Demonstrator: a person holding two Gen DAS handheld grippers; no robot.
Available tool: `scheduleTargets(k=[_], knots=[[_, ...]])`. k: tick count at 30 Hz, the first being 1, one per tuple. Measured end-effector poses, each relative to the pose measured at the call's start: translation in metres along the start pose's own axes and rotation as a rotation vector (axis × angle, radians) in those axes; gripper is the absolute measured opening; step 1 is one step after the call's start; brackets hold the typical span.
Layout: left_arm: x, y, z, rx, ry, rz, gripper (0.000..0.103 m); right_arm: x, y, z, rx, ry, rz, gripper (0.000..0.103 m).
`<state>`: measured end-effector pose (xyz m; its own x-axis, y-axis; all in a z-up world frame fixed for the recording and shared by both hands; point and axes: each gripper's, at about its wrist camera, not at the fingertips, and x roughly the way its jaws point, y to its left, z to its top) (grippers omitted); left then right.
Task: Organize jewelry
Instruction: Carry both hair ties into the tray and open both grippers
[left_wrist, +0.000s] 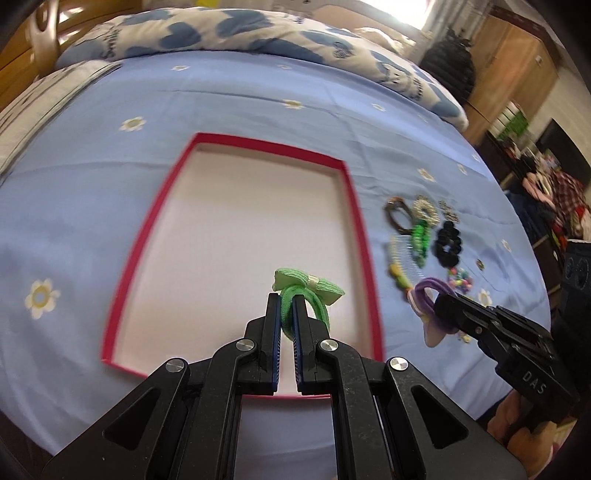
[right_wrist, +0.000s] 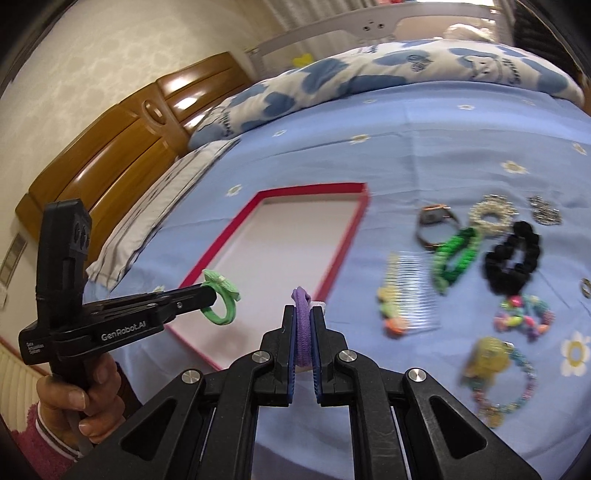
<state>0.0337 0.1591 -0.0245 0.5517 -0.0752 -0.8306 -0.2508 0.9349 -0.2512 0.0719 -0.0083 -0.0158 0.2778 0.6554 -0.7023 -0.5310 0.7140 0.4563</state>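
Pinching a green bow tie (left_wrist: 308, 291) over the near end of the red tray (left_wrist: 354, 206), the left gripper (left_wrist: 286, 306) is carrying its first piece in, while the right gripper (right_wrist: 303, 314) is squeezing a purple tie (right_wrist: 303, 310) just short of the tray's edge; nothing is lying inside yet. Only the right view is showing the whole pile on the bed (right_wrist: 406, 155) (comb (right_wrist: 413, 291), black scrunchie (right_wrist: 513, 254), bead bracelets (right_wrist: 524, 317)) and the hand (right_wrist: 85, 402).

**A bedroom in a home**

The work surface is a bed – a blue sheet (left_wrist: 240, 96) printed with small daisies covers it. A rolled quilt (right_wrist: 388, 70) with blue hearts lies along the far edge. A wooden headboard (right_wrist: 110, 147) stands at the left edge – beside it, a wallpapered wall (right_wrist: 110, 48). A wooden wardrobe (left_wrist: 517, 59) stands beyond the far right corner.
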Motion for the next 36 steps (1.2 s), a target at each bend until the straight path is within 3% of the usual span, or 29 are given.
scheduleTargets(k=[15,29,33,35,36], knots=[[0.017,0.055,-0.007,-0.072,0.050,0.066,0.004,0.064,0.045,-0.004,-0.051,0.111,0.080,0.007],[0.029,0.059,-0.012,-0.072,0.091,0.090,0.007,0.083,0.043,-0.013,-0.049,0.186,0.075,0.012],[0.030,0.060,-0.014,-0.074,0.099,0.096,0.017,0.086,0.043,-0.014,-0.051,0.193,0.070,0.012],[0.029,0.061,-0.014,-0.078,0.101,0.098,0.026,0.086,0.044,-0.015,-0.051,0.196,0.069,0.013],[0.028,0.061,-0.015,-0.080,0.102,0.099,0.035,0.085,0.045,-0.015,-0.050,0.195,0.069,0.013]])
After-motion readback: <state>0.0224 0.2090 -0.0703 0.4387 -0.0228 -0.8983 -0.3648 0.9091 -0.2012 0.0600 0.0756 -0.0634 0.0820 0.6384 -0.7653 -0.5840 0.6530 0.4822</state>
